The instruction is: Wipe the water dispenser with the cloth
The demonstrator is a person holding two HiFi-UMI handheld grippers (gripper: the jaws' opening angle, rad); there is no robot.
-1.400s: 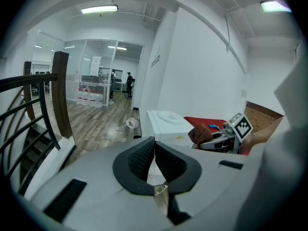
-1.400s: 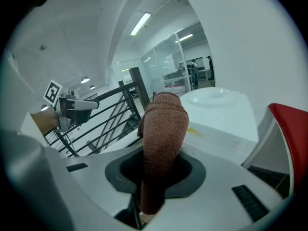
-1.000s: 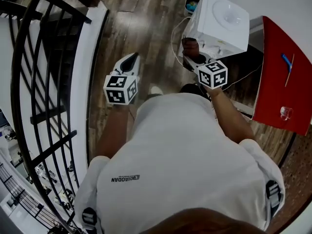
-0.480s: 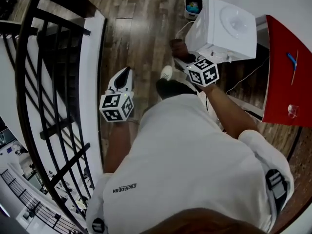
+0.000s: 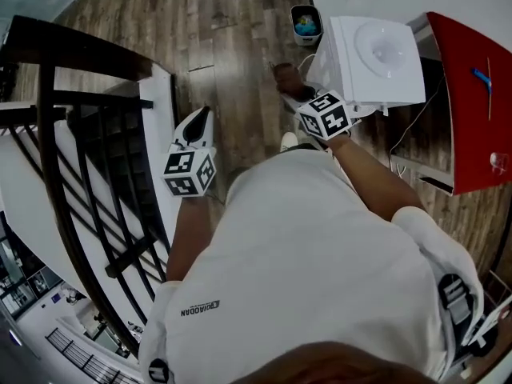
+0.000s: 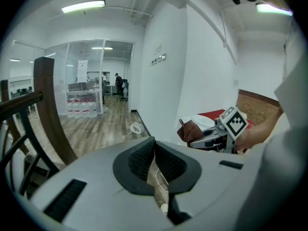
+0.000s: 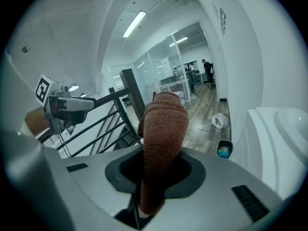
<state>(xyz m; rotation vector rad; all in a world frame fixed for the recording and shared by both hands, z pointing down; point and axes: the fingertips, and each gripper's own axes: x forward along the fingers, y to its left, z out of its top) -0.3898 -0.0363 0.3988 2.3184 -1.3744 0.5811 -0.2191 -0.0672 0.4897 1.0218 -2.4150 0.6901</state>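
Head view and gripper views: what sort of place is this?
Likely an office stair landing: glass partitions enclose a workspace beyond, a black stair railing runs alongside, and there is a white water dispenser.

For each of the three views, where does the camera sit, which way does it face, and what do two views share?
Head view: on the person's head, facing steeply down; white shirt, left gripper and right gripper show.
Left gripper view: on that gripper, along its shut jaws, toward the right gripper.
Right gripper view: along jaws shut on the brown knitted cloth, white boxy water dispenser at right.
Shared: all three show the cloth.
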